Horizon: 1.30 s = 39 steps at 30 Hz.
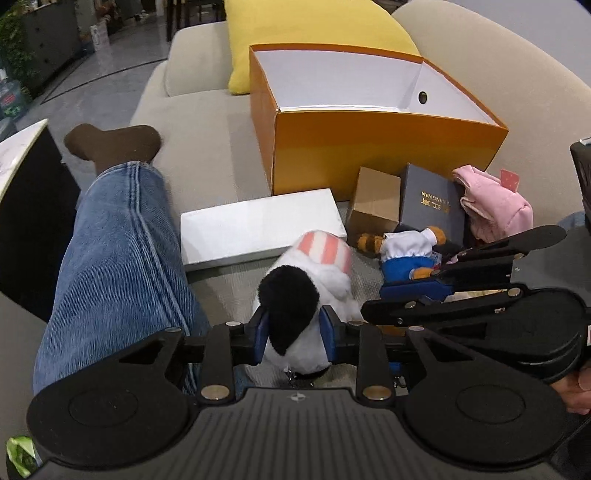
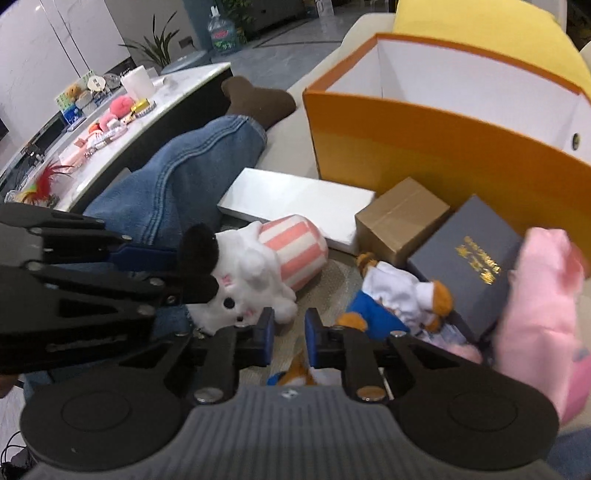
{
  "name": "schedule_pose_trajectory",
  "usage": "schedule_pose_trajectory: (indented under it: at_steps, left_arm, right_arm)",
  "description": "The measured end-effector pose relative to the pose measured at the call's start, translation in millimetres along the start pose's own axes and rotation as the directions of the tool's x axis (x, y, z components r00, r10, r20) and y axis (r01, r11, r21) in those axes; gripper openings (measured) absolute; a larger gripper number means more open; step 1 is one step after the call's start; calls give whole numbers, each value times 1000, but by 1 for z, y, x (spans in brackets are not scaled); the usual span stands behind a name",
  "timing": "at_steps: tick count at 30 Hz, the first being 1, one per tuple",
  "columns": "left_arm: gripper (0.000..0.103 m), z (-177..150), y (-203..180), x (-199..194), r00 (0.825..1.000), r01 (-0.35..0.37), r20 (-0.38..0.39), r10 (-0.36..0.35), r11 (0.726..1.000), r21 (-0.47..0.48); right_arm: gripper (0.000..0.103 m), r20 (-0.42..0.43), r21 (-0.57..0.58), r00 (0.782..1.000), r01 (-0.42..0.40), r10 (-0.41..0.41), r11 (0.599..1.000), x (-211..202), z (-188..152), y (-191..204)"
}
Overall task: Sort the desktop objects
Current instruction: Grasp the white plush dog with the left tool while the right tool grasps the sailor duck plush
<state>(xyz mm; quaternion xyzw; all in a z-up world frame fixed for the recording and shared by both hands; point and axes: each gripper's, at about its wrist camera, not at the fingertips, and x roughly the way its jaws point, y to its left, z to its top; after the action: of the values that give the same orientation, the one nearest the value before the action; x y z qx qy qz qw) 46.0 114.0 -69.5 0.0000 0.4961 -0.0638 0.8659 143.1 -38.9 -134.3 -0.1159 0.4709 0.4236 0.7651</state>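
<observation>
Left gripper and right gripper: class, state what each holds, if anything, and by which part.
The left gripper clamps the white plush toy by its black-eared head. The right gripper holds nothing: only a narrow empty gap between its pads.

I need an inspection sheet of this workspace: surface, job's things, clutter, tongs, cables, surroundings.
Surface: beige sofa seat.
Job's things: orange box, open, nothing seen inside; white plush; bear toy; white flat box; brown carton; dark gift box; pink garment.
Clutter: yellow cushion; a person's leg.
Tongs: left tongs shut on white plush; right tongs nearly closed, holding nothing.
Cables: nothing seen.
Surroundings: marble counter with small items.
</observation>
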Motion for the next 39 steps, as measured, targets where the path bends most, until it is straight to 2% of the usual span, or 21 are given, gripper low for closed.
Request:
schedule_pose_trajectory:
  at_steps: [1, 3, 5, 8, 10, 13, 15, 18, 22, 24, 28, 30, 31, 33, 39]
  left_arm:
    - [40, 3, 1, 3, 1000, 8, -7, -8, 1000, 7]
    - [53, 7, 3, 7, 1000, 21, -15, -20, 1000, 23]
    - [54, 11, 2, 13, 999, 35, -23, -33, 998, 53]
    - [61, 16, -2, 20, 998, 49, -34, -46, 994, 102]
    - [62, 18, -4, 25, 999, 29, -42, -23, 990, 139]
    - [66, 19, -6, 31, 998, 37, -51, -29, 984, 176]
    - [68, 19, -7, 34, 998, 45, -57, -34, 980, 195]
    - [68, 19, -9, 36, 997, 45, -69, -32, 979, 197]
    - [65, 16, -13, 24, 994, 92, -74, -79, 976, 195]
    - [55, 16, -14, 19, 991, 118, -88, -102, 975, 190]
    - [54, 23, -9, 24, 986, 132, -122, -111, 976, 172]
    - [56, 27, -10, 29, 986, 123, -131, -99, 973, 195]
    - [58, 28, -10, 32, 987, 116, -136, -89, 971, 209]
    - [64, 32, -9, 40, 984, 115, -156, -81, 969, 221]
    - [71, 38, -14, 59, 971, 139, -227, -78, 954, 265]
  right_arm:
    - [18, -6, 6, 1000, 0, 0, 1000, 1, 1, -1]
    - [19, -7, 24, 1000, -5, 5, 1000, -3, -1, -4]
    - [19, 8, 40, 1000, 9, -9, 999, -14, -4, -6]
    - [22, 24, 80, 999, 30, -32, 996, -35, -12, -11]
    - [38, 21, 104, 997, 66, -68, 992, -45, -18, -13]
    - [42, 15, 106, 985, 170, -173, 980, -53, -24, -15]
    - [42, 6, 141, 988, 154, -157, 978, -53, -25, -23]
    - [43, -30, 193, 995, 99, -95, 976, -44, -27, -27]
    - [45, -27, 173, 996, 83, -79, 981, -37, -23, -16]
    - [53, -37, 161, 997, 80, -75, 984, -30, -18, -11]
    - [53, -69, 151, 993, 100, -91, 983, -13, -14, -8]
    - [55, -74, 151, 992, 109, -99, 983, -7, -14, -8]
    - [61, -85, 155, 992, 109, -97, 982, -4, -14, -9]
    - [65, -99, 163, 992, 97, -81, 982, 3, -14, -10]
    - [69, -117, 115, 985, 137, -124, 984, 18, -9, -1]
